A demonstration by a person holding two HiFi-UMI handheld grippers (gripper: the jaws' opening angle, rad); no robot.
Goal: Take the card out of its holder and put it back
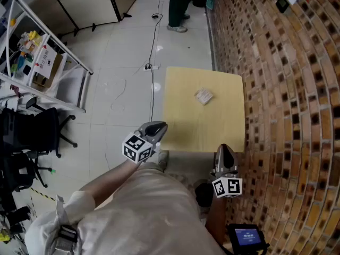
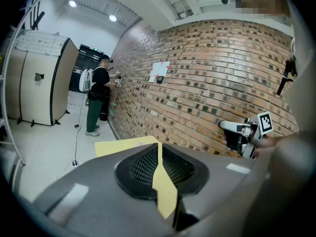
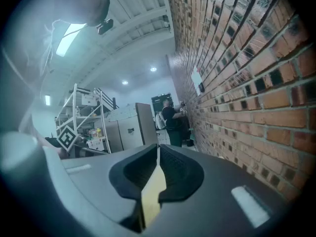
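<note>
One small pale card holder sits on the far half of the yellow table, too small to tell the card from its sleeve. Well apart from it, at the table's near edge, the left gripper and the right gripper each have their jaws pressed together with nothing between them. A brick wall runs along the table's right side.
</note>
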